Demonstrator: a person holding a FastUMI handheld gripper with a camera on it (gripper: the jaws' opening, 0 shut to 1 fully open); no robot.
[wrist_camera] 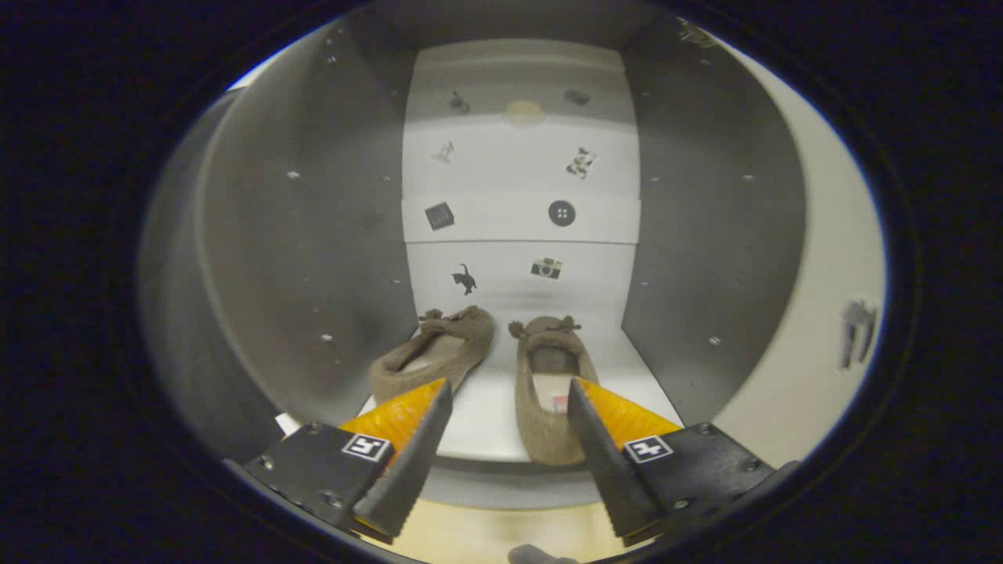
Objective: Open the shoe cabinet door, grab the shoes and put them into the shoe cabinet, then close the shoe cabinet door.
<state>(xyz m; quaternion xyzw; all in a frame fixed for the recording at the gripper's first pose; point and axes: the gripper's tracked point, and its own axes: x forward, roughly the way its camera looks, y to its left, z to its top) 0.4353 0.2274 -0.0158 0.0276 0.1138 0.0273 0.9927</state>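
Gripper view: jaws (509,395) spread, holding nothing. Both shoes (541,376) lie on the cabinet (705,258) shelf. Judgement: back straight out of the cabinet, then swing its door closed.

You're looking into a staged household booth: an open shoe cabinet (517,235) with grey side walls, small picture stickers (562,212) on its back panel, and slippers (486,368) on its shelf.

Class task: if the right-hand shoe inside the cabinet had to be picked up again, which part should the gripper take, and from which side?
Take the right-hand shoe by its heel rim, coming from the cabinet's open front. The heel points toward the open gripper, and the thin rim suits a pinch. The toe sits deeper in the cabinet.
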